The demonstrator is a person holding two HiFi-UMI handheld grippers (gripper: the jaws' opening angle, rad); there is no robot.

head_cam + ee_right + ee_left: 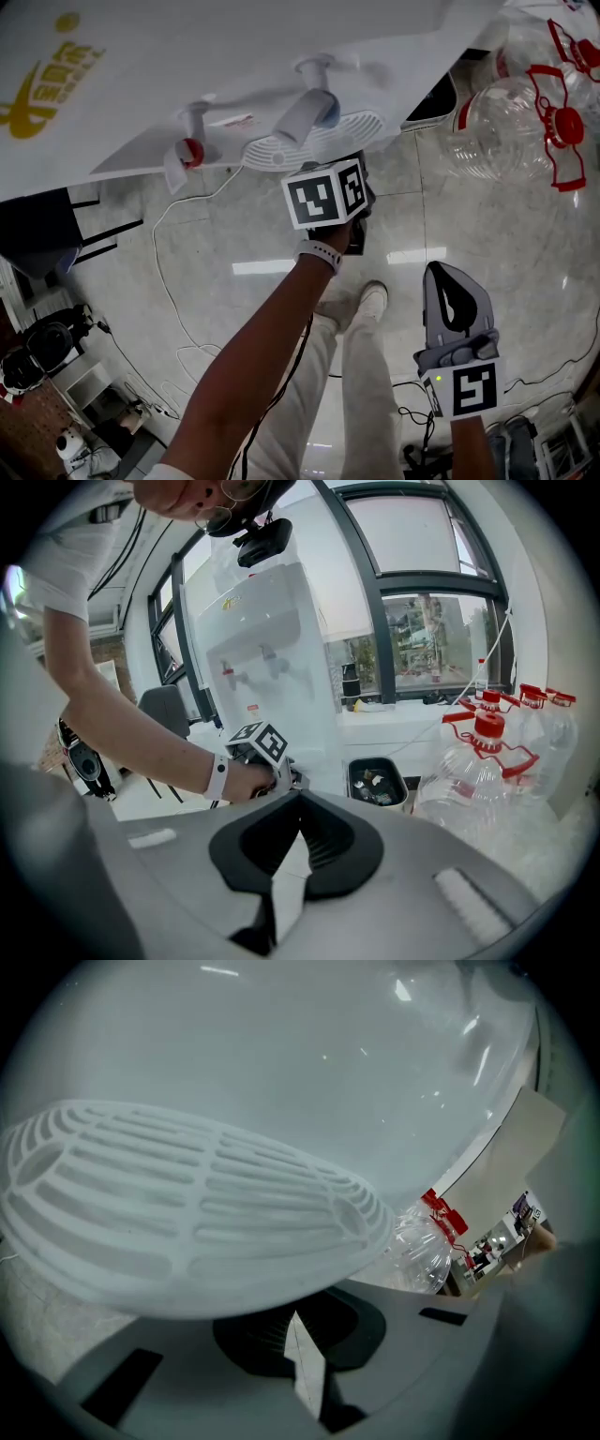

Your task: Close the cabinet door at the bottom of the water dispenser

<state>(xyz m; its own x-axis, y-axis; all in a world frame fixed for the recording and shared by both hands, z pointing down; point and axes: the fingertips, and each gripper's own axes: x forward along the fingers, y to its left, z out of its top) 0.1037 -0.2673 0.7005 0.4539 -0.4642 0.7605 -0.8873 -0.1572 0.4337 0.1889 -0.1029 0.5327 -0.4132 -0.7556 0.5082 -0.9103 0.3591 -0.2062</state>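
Around the white water dispenser (234,66) lie many things. Just to its right stand clear empty water bottles (506,122) with red caps and handles. Between the bottles and the dispenser sits a black bin (377,782) with bits of rubbish in it. A thin white cable (164,272) curls over the shiny grey floor (469,225) in front of the dispenser. The person's shoes (370,300) stand on that floor, facing the dispenser.

On the dispenser's front hang a red tap (187,150) and a blue tap (309,108). Below them a white drip tray (314,141) with slots sticks out. The cabinet door (281,724) is at the bottom front of the dispenser, under that tray. The tray hangs over the way to it and hides much of it, so I cannot tell if the door is fully shut.

The left gripper (356,230) points down under the drip tray, close to the door. Its fingers are pressed together with nothing between them. I cannot tell if they touch the door.

The right gripper (450,291) is held well away from the dispenser, over the floor. Its fingers are also together and hold nothing.
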